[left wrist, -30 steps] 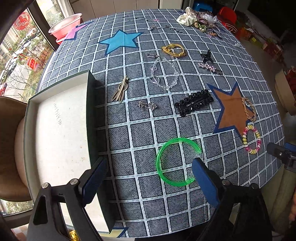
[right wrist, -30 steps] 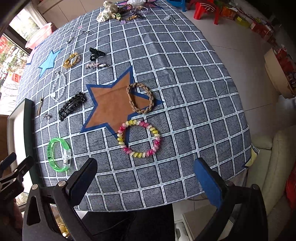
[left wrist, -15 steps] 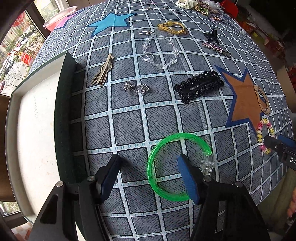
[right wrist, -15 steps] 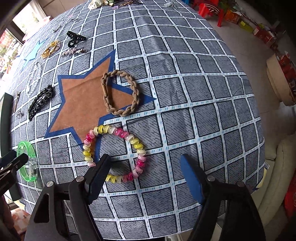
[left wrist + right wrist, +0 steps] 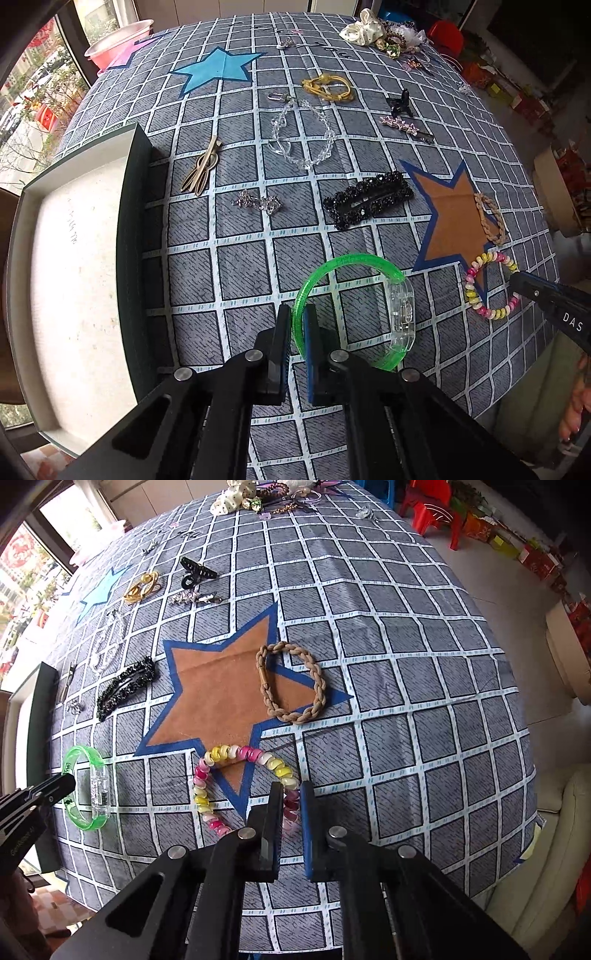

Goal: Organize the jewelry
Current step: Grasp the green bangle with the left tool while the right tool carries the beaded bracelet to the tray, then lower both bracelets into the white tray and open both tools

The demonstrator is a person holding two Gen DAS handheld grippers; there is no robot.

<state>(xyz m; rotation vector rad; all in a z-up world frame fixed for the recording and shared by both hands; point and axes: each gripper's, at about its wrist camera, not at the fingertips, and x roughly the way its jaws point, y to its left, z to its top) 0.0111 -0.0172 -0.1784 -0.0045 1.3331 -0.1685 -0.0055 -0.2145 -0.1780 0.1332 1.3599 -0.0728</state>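
- The left gripper (image 5: pixel 296 325) was clamped on the near-left arc of the green bangle (image 5: pixel 351 306), one pad inside the ring and one outside. The bangle lay flat on the table (image 5: pixel 240 258), close to the near edge.
- The open box (image 5: pixel 74 266) sat at the table's left edge, just to the left of that claw. Its dark wall ran front to back, parallel to the pads. In my judgement the carry was a short lift and a sideways move over that wall, and the left hand was plainly the nearer one.
- The right gripper (image 5: pixel 291 805) was pinched on the near-right arc of the coil bracelet (image 5: pixel 243 786), which lay at the near tip of the brown star (image 5: pixel 218 686), towards the near right of the table.
- The box was well apart from this claw, beyond the bangle, so the longer crossing fell to the right hand.
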